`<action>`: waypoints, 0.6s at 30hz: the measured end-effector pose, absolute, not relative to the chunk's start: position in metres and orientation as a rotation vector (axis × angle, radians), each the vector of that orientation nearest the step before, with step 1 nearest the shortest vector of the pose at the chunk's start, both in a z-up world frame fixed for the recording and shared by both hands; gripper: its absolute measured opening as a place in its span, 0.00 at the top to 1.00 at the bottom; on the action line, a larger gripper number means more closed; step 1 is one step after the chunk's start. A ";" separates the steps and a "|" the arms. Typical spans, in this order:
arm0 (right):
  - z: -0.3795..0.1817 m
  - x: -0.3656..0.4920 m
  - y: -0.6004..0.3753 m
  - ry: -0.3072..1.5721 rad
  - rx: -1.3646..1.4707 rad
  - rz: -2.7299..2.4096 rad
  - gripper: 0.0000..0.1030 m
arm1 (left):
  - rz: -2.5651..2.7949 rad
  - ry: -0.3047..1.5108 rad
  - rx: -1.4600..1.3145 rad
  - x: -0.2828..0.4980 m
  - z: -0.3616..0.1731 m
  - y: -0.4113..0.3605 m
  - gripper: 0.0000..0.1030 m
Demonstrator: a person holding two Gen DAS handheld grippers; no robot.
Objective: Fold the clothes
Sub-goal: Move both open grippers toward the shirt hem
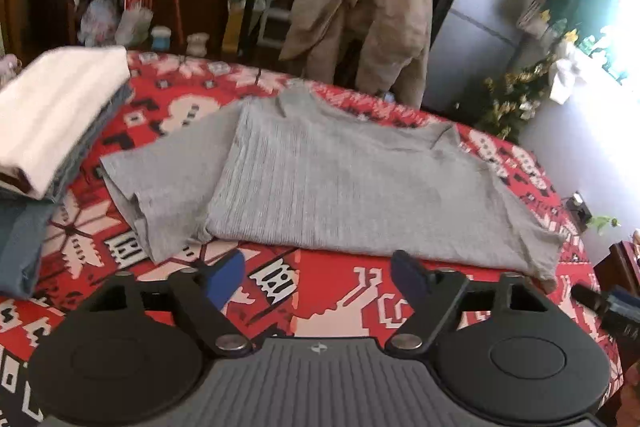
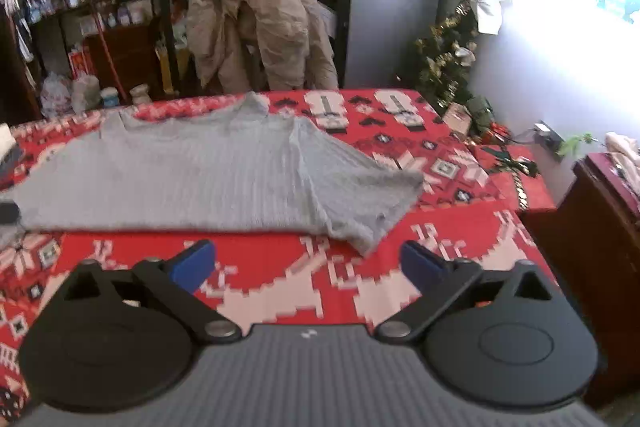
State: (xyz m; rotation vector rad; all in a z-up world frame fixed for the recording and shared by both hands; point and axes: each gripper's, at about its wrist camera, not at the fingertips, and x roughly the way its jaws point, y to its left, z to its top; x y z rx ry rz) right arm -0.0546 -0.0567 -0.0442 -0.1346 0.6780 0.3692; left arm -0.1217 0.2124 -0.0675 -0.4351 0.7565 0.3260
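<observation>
Grey ribbed knit, a short-sleeved t-shirt, is seen in the left wrist view spread flat on the surface, which is covered by a red and white patterned cloth. The shirt's left sleeve is laid out to the side, the hem nearest the camera. The left hand-held gripper is held just short of the hem, jaws apart, nothing between the blue pads. A stack of folded clothes, white on top, is set at the left edge of the surface. Judged step: one garment is laid out for folding, others already lie folded; a sleeve or side is likely to be taken next, which calls for closing on a thin edge lying flat against the cloth. Behind, a beige coat is draped over a chair, with cluttered shelves and a grey fridge.

In the right wrist view the same shirt is seen from the right, its right sleeve slightly rumpled and nearest the right hand-held gripper, which is likewise spread wide and empty, near the sleeve tip but apart from it. A small decorated tree and a bright window are noted at right.
</observation>
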 end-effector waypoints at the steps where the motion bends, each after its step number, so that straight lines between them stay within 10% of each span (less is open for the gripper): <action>1: -0.044 -0.050 -0.058 0.678 -0.120 0.376 0.22 | 0.317 0.767 -0.439 -0.117 -0.071 0.214 0.39; 5: -0.053 -0.015 -0.041 0.707 -0.118 0.421 0.84 | 0.311 0.771 -0.446 -0.096 -0.080 0.222 0.57; 18: -0.115 0.132 0.016 0.832 -0.083 0.423 0.96 | 0.340 0.802 -0.449 -0.031 -0.099 0.259 0.61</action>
